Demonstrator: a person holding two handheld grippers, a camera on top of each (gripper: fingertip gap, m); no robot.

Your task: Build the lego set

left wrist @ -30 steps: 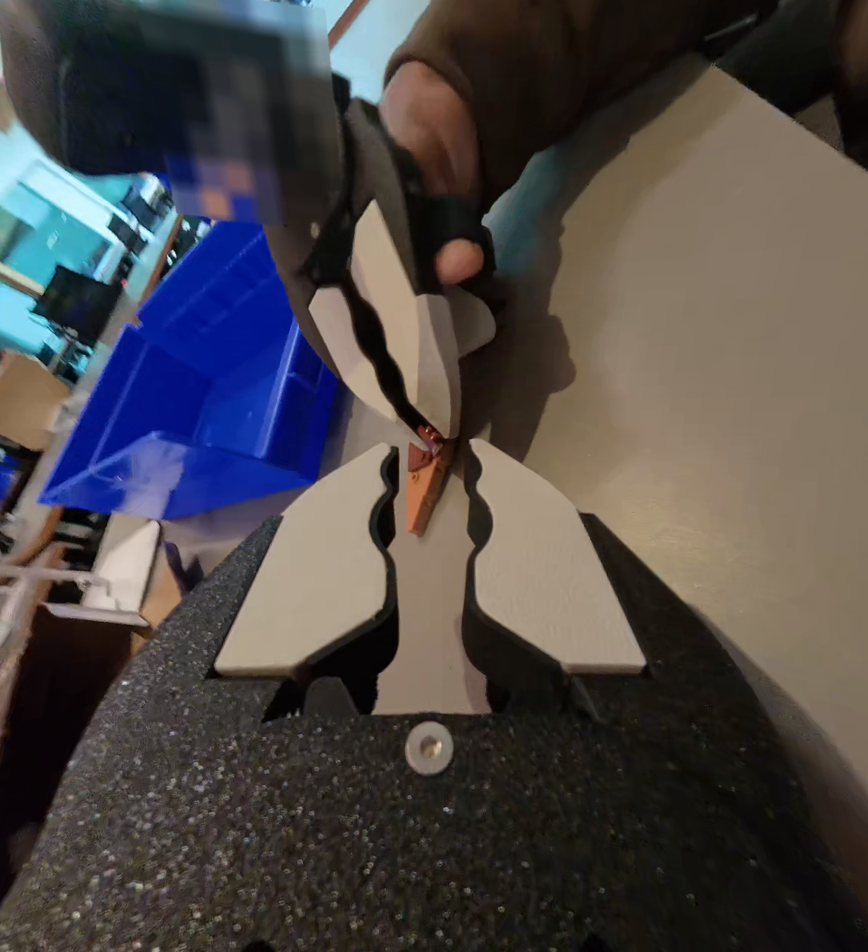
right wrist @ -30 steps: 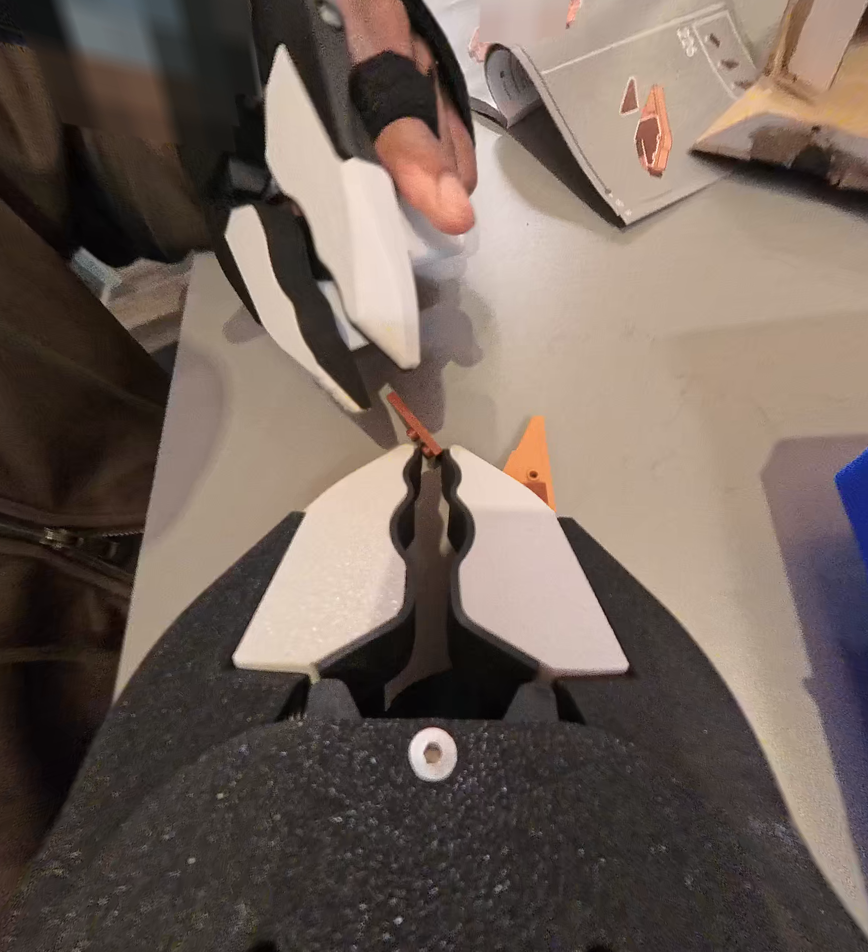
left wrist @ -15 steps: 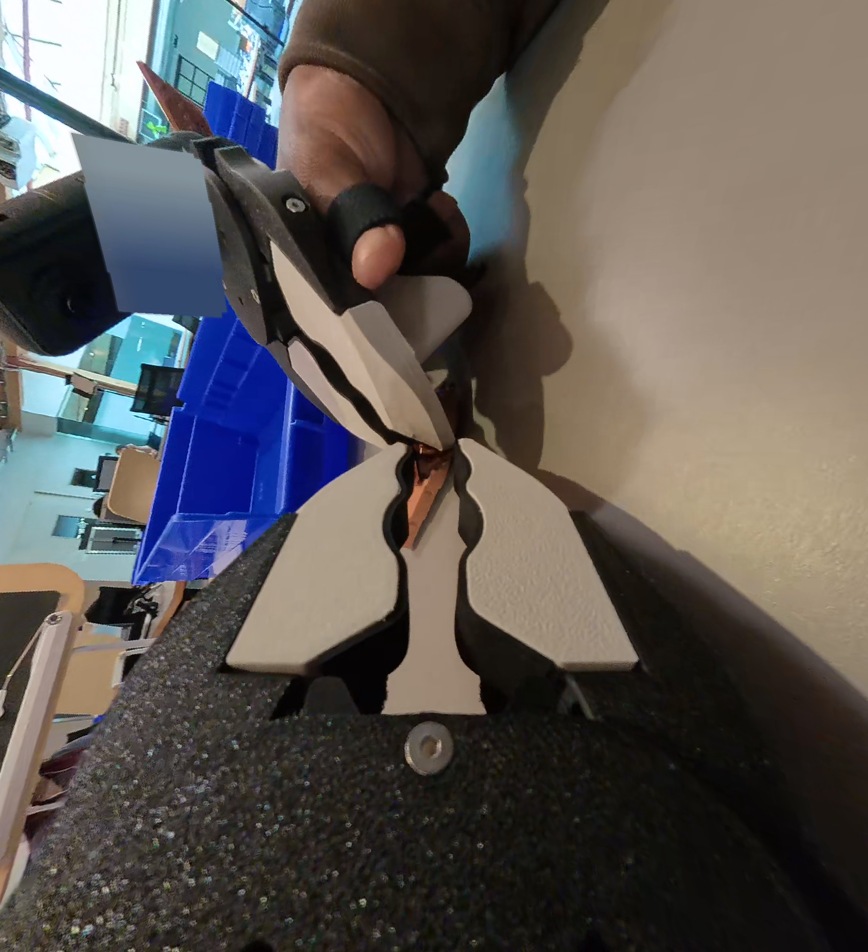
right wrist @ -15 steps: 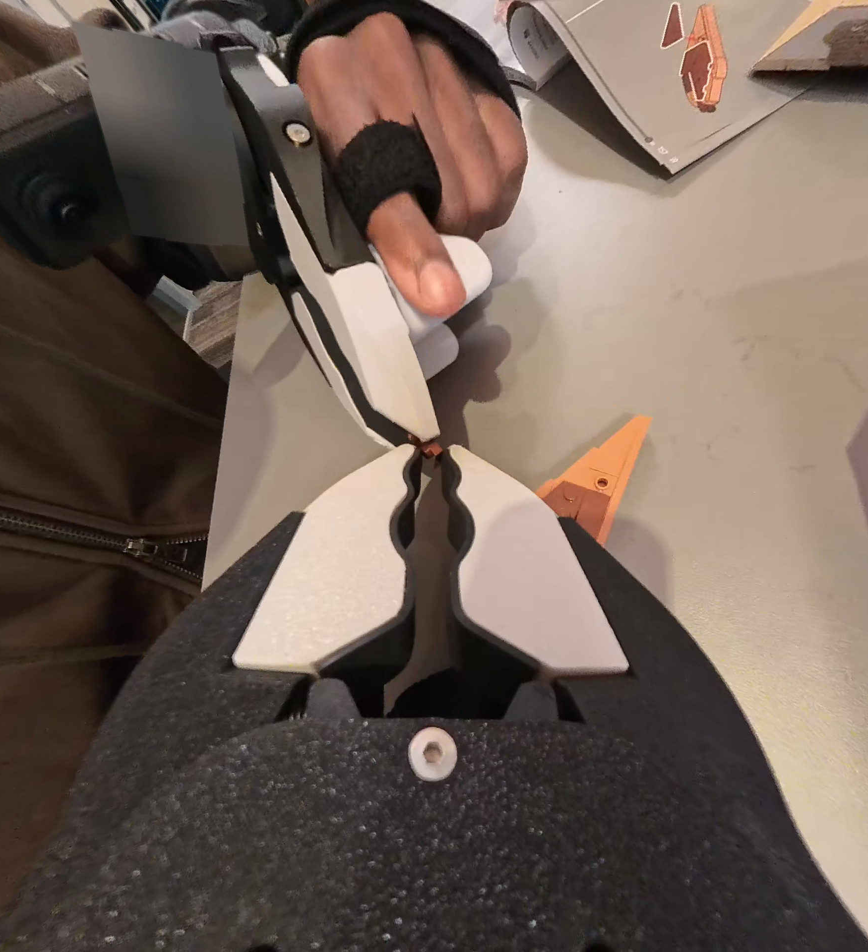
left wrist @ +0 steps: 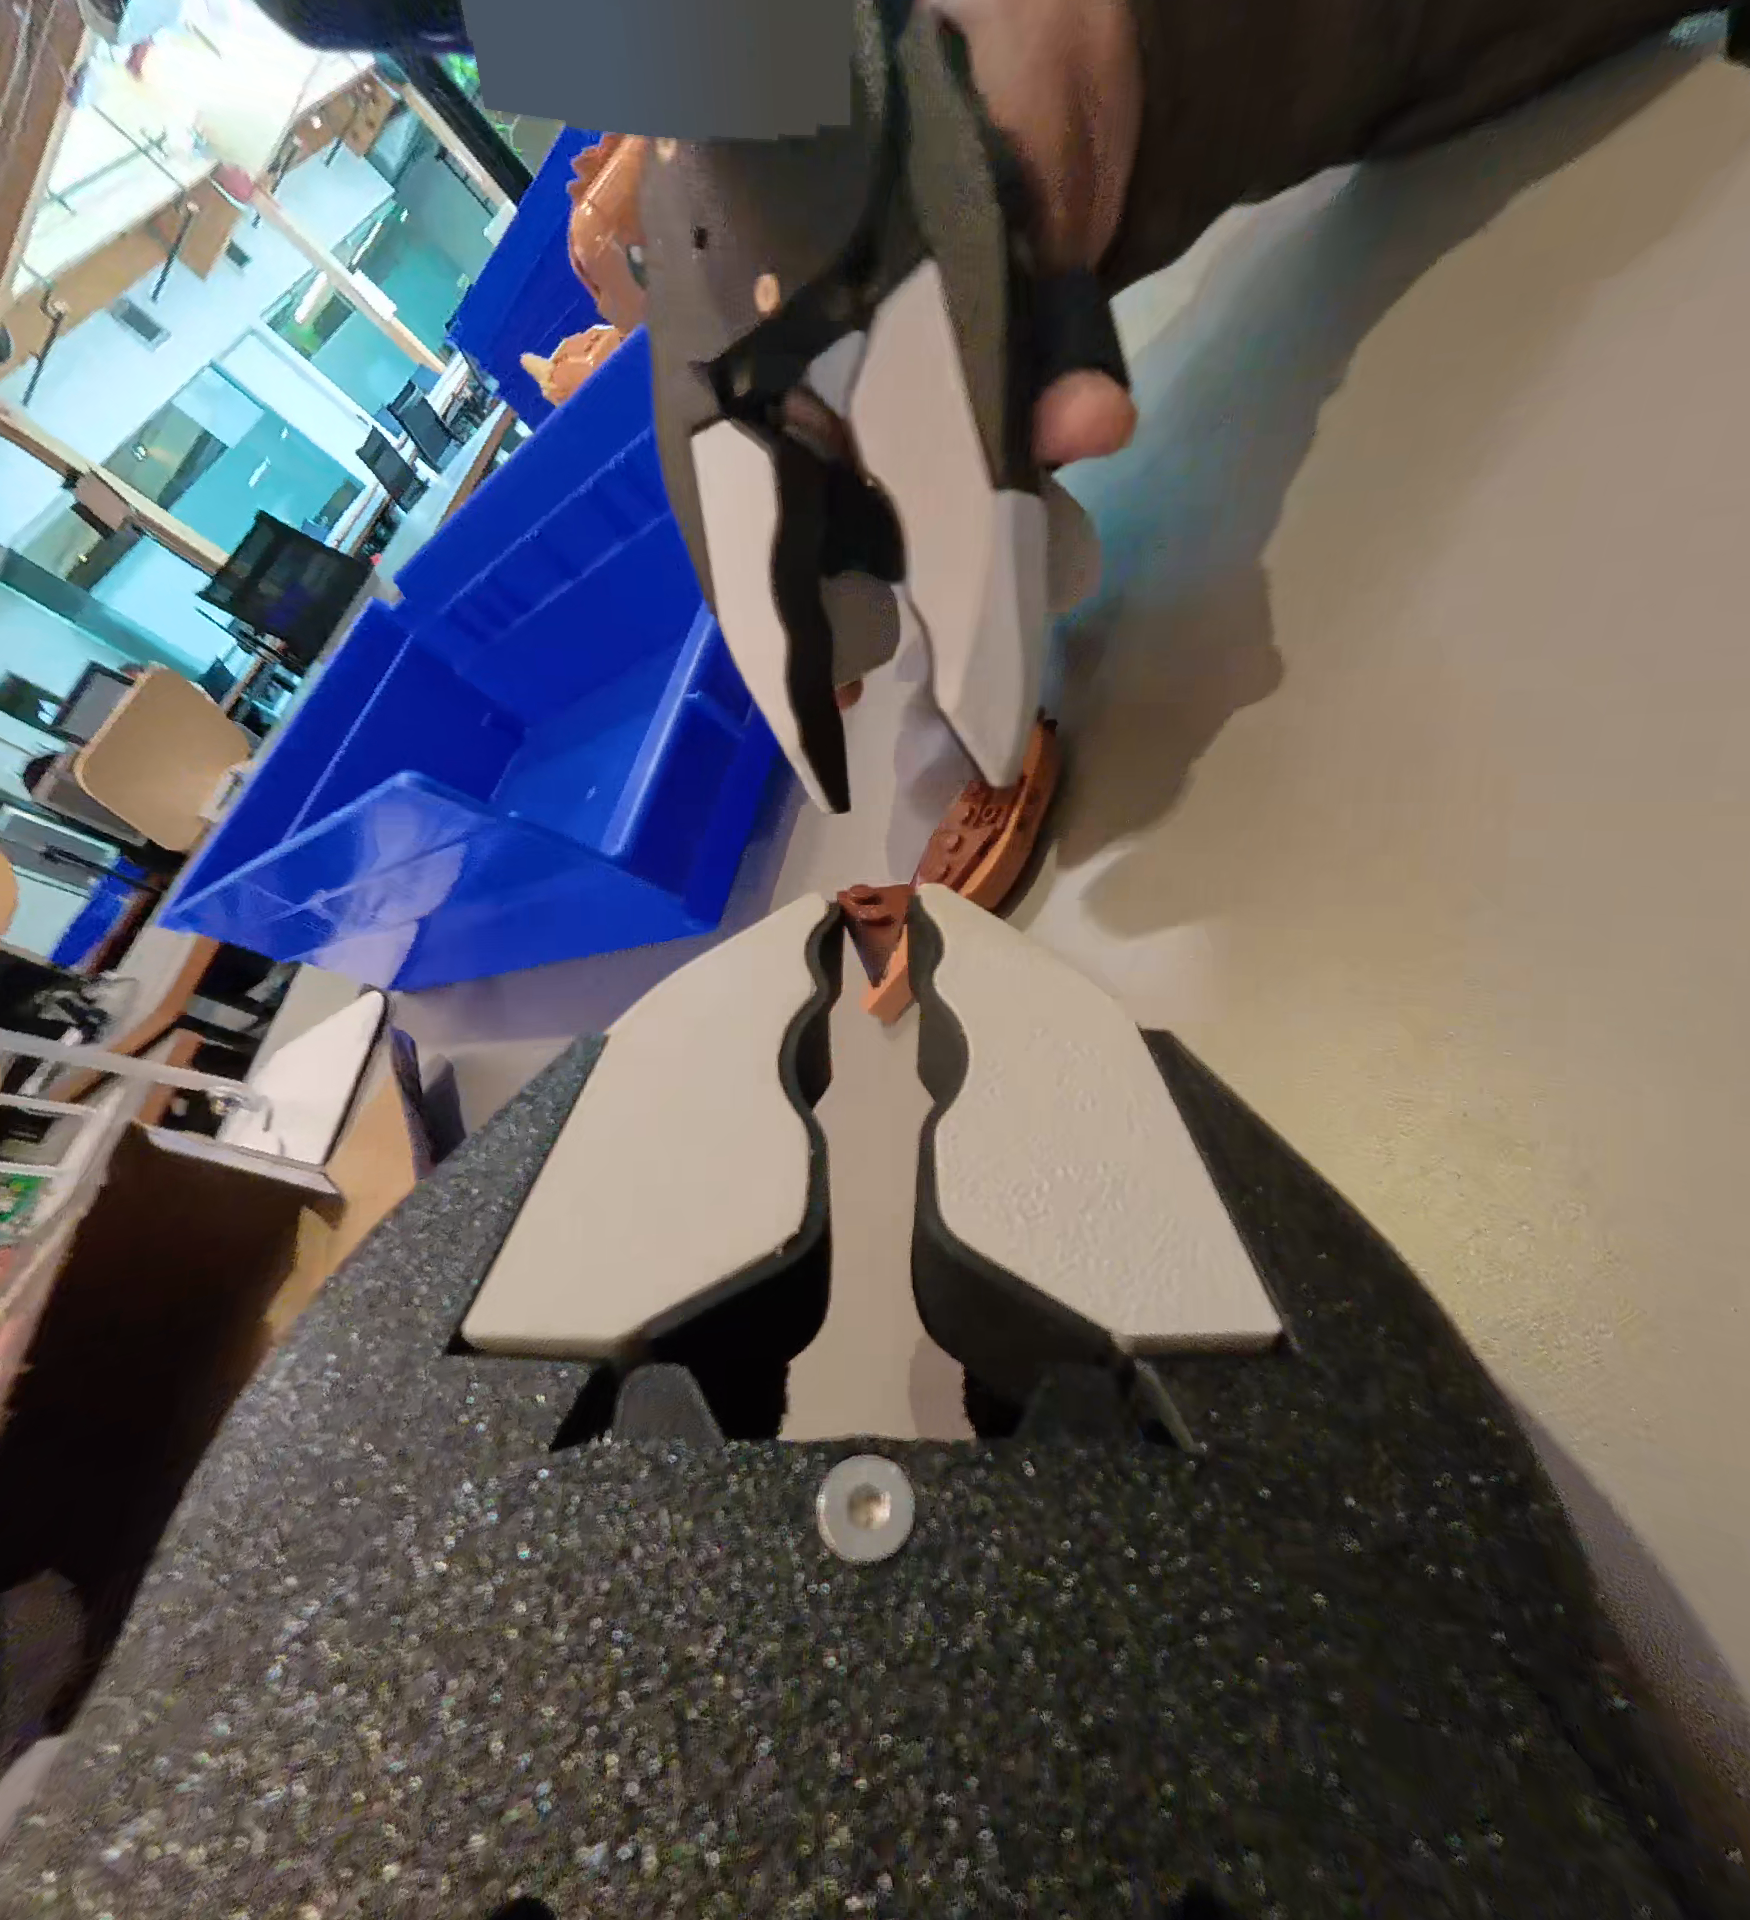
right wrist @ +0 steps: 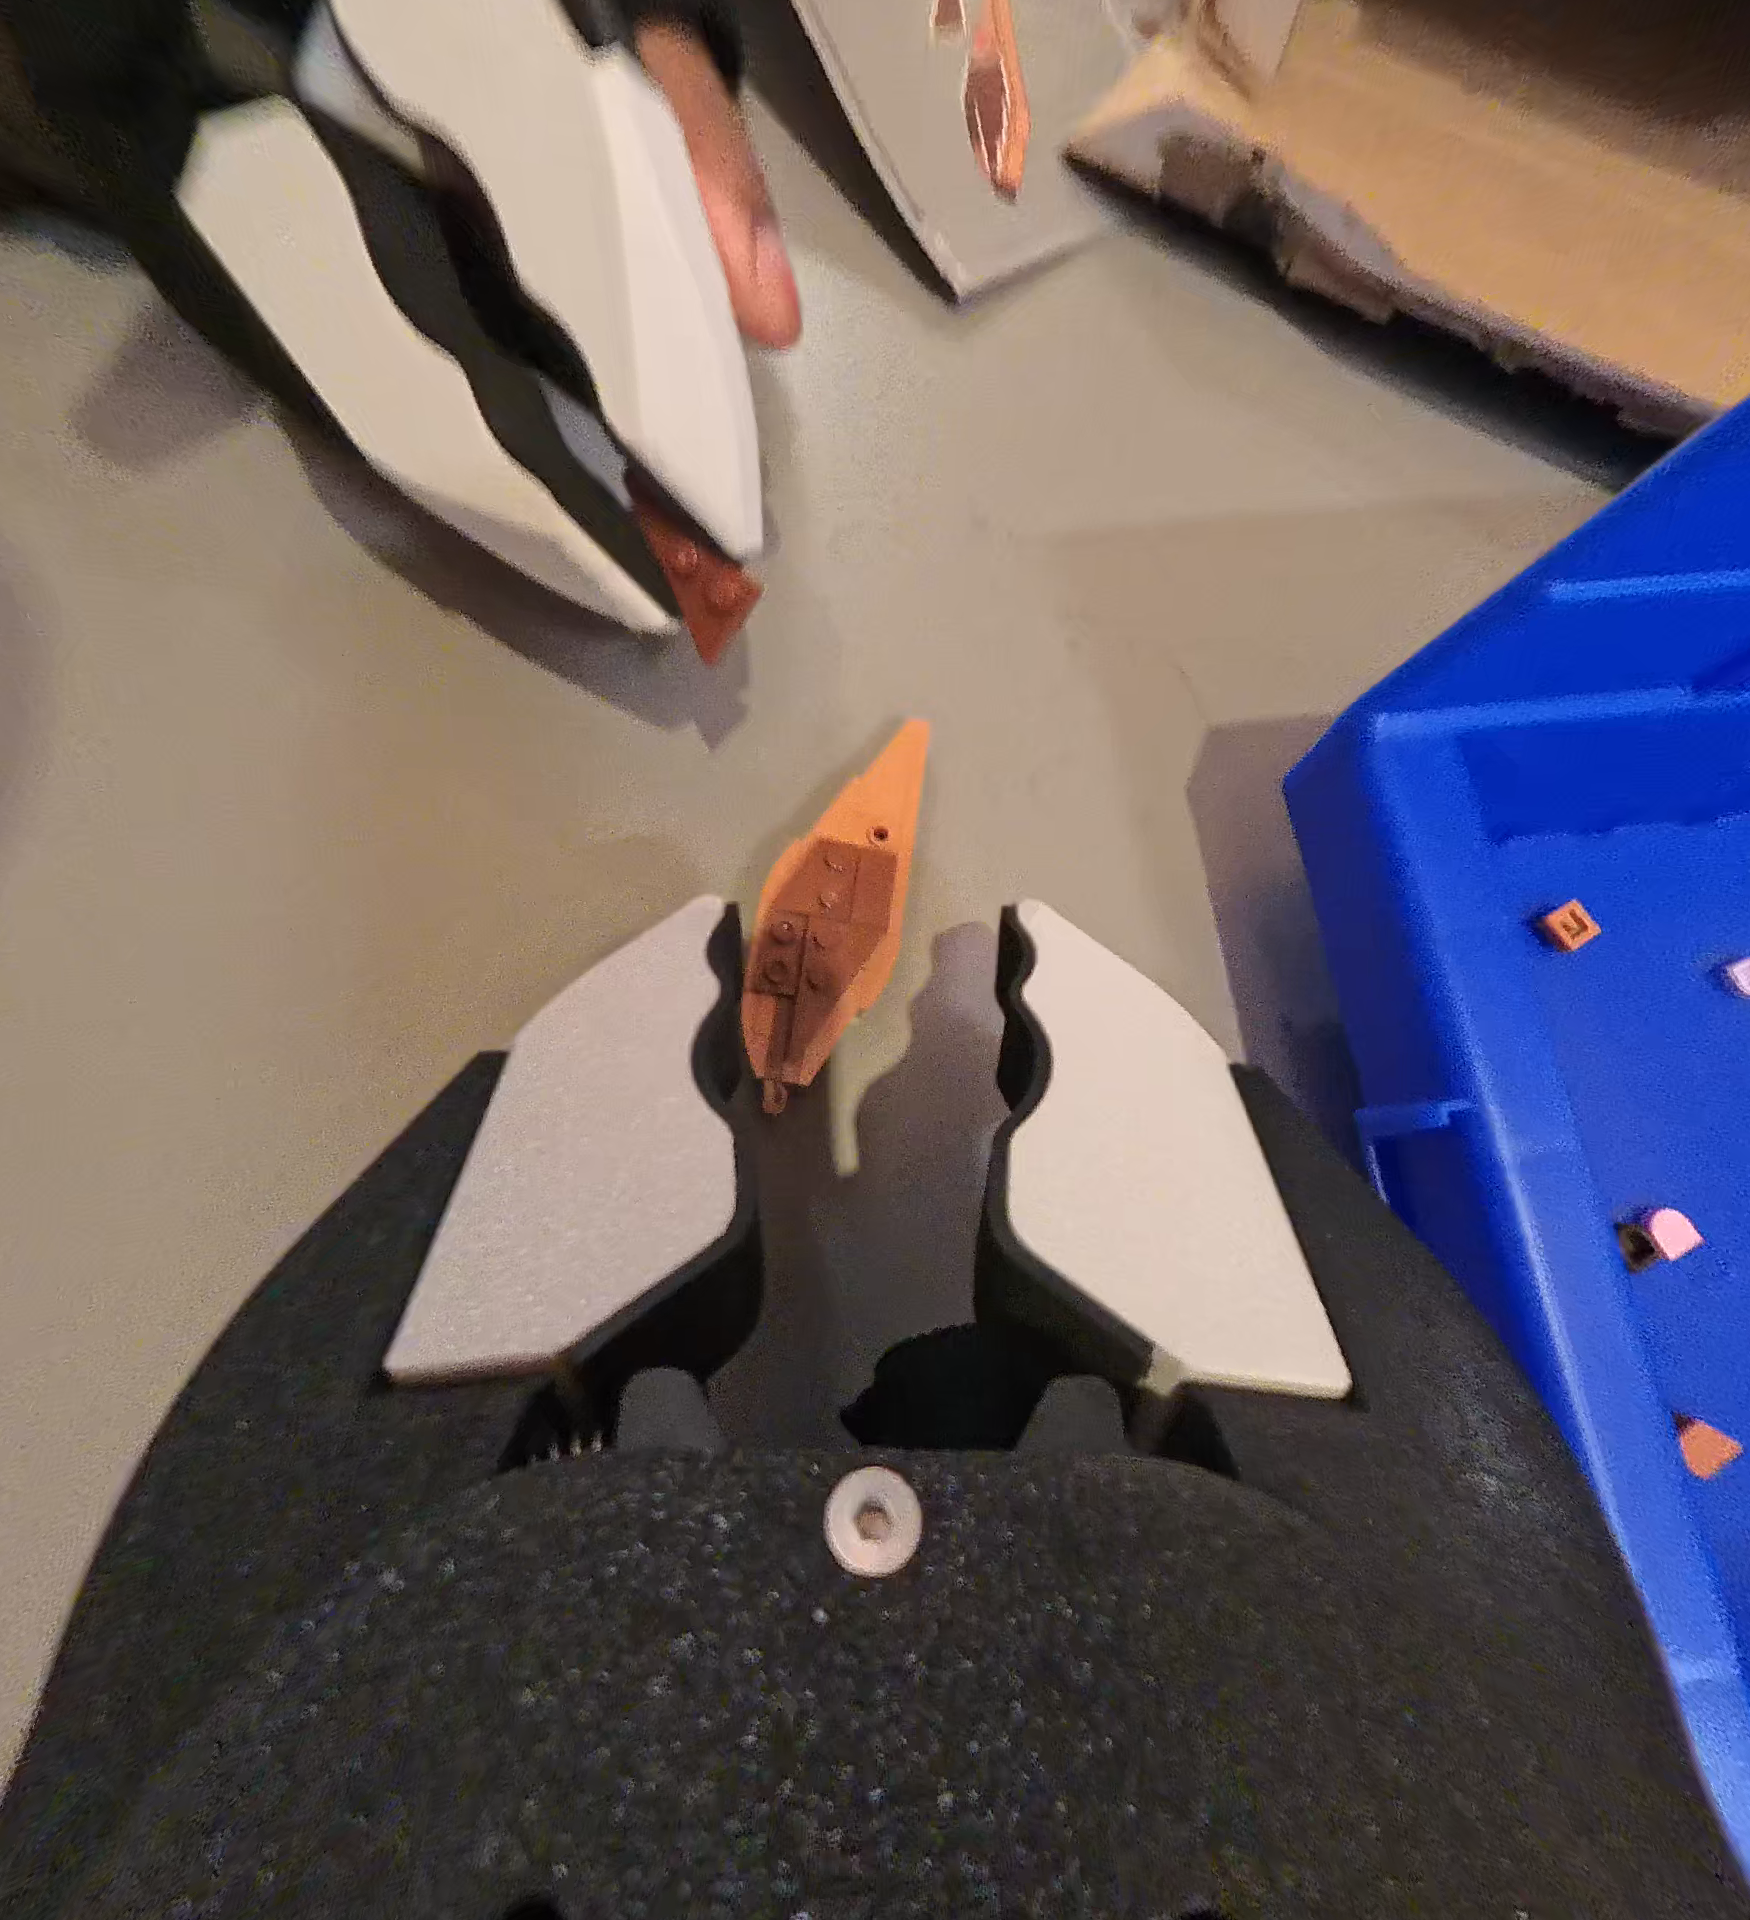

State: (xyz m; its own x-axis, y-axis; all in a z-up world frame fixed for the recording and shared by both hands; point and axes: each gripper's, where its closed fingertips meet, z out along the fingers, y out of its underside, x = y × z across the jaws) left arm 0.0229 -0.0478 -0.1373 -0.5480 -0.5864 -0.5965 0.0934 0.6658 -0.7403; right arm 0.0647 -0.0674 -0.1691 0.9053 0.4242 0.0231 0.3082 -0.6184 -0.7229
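My left gripper (left wrist: 876, 914) is shut on a small reddish-brown wedge plate (left wrist: 879, 951). The right wrist view shows it at the upper left (right wrist: 694, 577), with the plate (right wrist: 710, 608) sticking out of its tips above the table. My right gripper (right wrist: 866, 914) is open and low over the grey table (right wrist: 227, 831). An orange pointed brick assembly with brown plates on top (right wrist: 829, 935) lies on the table between its fingers, close to the left finger, and the pads do not press on it. In the left wrist view the right gripper (left wrist: 912, 790) is open above that assembly (left wrist: 996, 831).
A blue bin (right wrist: 1577, 1039) with several small loose pieces stands close on the right; it also shows in the left wrist view (left wrist: 538, 727). An open instruction booklet (right wrist: 912, 156) and a cardboard box (right wrist: 1473, 177) lie at the far edge. One gripper's finger ends stand about 6 cm off the other's.
Both grippers were pinching the small brown plate tip to tip. My right gripper has opened, let go and moved over the orange assembly. My left gripper has closed tighter and keeps the plate.
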